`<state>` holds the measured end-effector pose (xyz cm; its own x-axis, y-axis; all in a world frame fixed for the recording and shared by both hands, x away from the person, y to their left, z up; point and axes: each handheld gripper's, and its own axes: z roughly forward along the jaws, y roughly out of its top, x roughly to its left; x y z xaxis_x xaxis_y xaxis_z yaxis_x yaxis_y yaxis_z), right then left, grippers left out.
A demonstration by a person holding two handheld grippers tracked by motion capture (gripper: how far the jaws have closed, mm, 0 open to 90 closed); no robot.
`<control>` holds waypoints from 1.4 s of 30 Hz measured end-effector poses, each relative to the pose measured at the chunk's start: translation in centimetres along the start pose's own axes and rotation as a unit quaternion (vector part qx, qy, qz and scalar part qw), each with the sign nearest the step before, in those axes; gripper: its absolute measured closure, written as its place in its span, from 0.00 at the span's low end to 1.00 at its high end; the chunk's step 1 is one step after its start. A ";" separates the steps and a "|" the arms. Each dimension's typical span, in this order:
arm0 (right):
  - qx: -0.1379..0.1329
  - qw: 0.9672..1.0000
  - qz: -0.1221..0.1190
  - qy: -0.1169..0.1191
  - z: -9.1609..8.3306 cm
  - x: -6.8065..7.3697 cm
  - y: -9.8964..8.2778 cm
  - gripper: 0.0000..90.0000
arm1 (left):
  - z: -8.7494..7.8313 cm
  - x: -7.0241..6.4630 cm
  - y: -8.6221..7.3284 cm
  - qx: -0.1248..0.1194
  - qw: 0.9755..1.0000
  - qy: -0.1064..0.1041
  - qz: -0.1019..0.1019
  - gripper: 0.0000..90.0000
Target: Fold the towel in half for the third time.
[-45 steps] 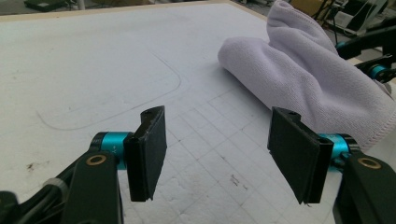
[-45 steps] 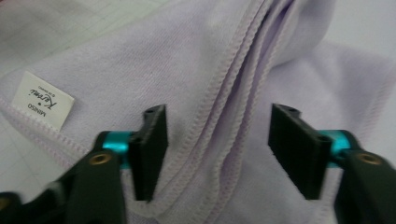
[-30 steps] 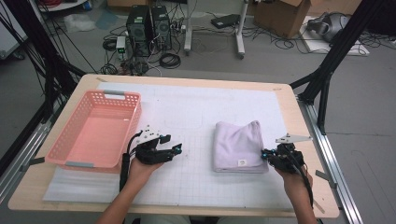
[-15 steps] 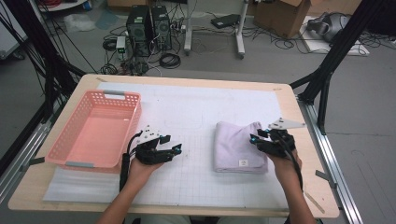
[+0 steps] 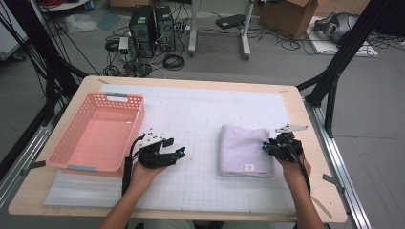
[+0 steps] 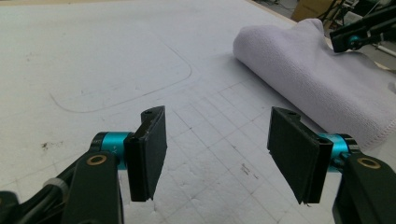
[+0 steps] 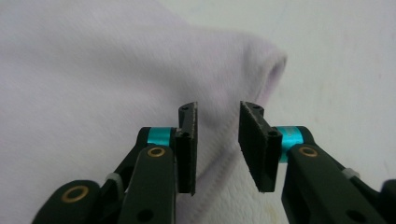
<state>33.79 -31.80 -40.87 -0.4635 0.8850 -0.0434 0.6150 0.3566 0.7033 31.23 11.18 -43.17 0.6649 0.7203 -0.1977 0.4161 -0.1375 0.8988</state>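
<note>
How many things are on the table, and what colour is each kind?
Pink basket: 1
Lilac folded towel: 1
Black grippers: 2, the left gripper and the right gripper
Total: 4

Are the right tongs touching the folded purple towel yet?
Cannot tell. In the right gripper view the right tongs stand open over the towel edge, having just been closing a little, but neither contact nor a gap is plain.

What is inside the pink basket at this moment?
Nothing shows inside the pink basket: its floor looks bare in the high view. The near wall hides a thin strip of the floor along that side, so that part cannot be checked.
</note>
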 end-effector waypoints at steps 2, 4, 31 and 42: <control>-0.020 1.000 -0.011 0.004 -0.2 0.5 0.9 0.70 | 0.0 0.0 0.0 0.000 1.000 0.000 0.000 0.42; -0.039 0.999 -0.016 0.010 -0.2 1.0 1.9 0.70 | 0.0 0.0 0.0 0.001 1.000 0.000 0.000 0.42; -0.053 0.997 -0.041 0.038 5.3 4.5 7.0 0.74 | -0.2 0.1 0.0 -0.003 1.000 0.000 -0.003 0.42; -0.004 0.999 0.001 -0.042 5.4 0.1 3.2 0.77 | -0.2 0.0 0.0 -0.005 1.000 -0.004 -0.005 0.41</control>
<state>39.18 -29.00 -42.43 -0.4075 0.9075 -0.1018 0.6100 0.3535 0.7092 31.10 11.32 -43.11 0.6660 0.7162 -0.2088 0.4155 -0.1237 0.9012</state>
